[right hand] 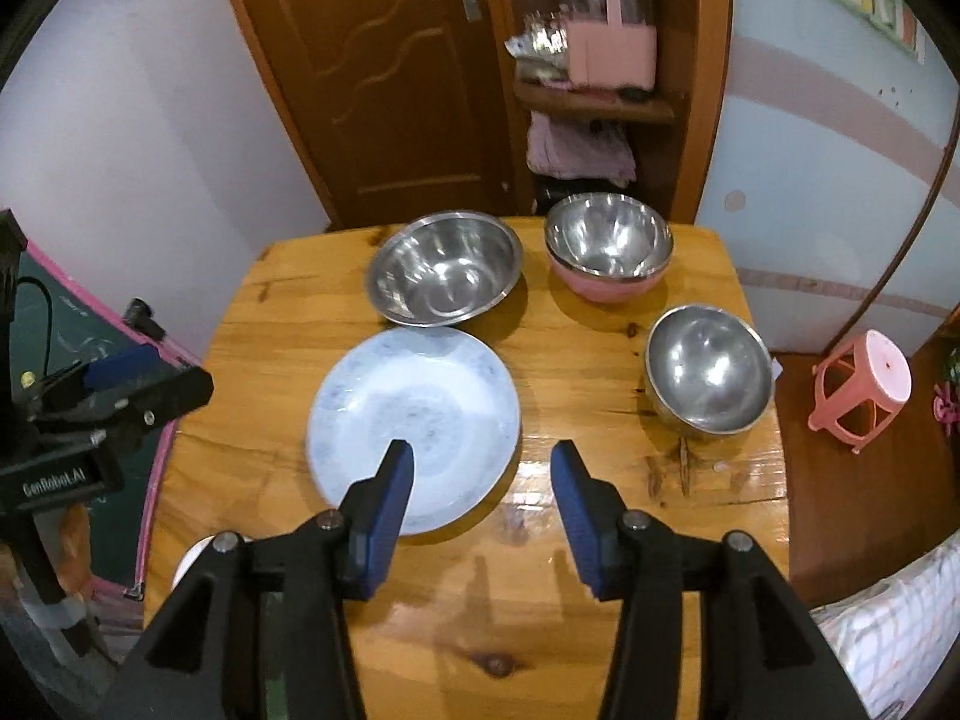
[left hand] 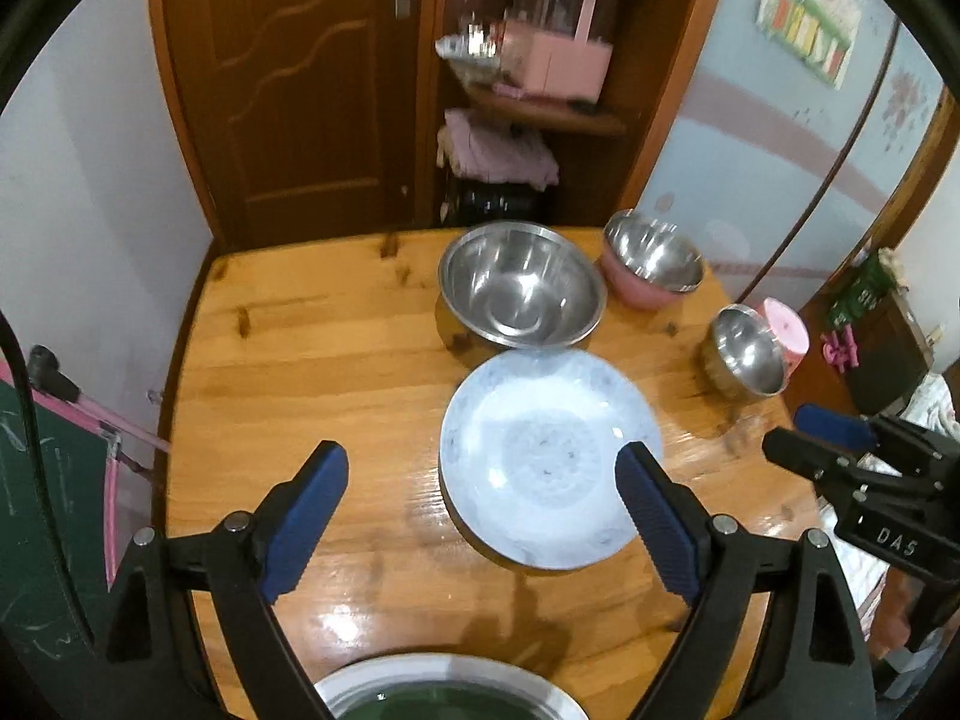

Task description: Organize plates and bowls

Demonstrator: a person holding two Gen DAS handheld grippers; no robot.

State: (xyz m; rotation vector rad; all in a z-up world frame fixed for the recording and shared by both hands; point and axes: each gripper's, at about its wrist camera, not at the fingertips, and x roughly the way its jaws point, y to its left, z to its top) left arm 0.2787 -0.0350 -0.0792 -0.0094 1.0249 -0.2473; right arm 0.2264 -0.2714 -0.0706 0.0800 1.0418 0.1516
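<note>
**Both grippers empty over slick dishes**

From the left: the left gripper [left hand: 483, 483], jaws wide and empty, hangs beside the pale blue plate [left hand: 549, 459] on the bench [left hand: 312, 360]; a glazed rim could slip. The right gripper [right hand: 483, 483], jaws parted and empty, reads "DAS"; the left reads "GenRobot.AI". The steel bowls [right hand: 444, 267] could clatter.

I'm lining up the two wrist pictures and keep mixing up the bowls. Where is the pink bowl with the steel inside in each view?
Left wrist: the pink bowl is upper right of centre, at the table's far edge.
Right wrist: the pink bowl is above centre, slightly right, at the far edge.
Shared landmark: the large steel bowl sits immediately left of it in both.
</note>
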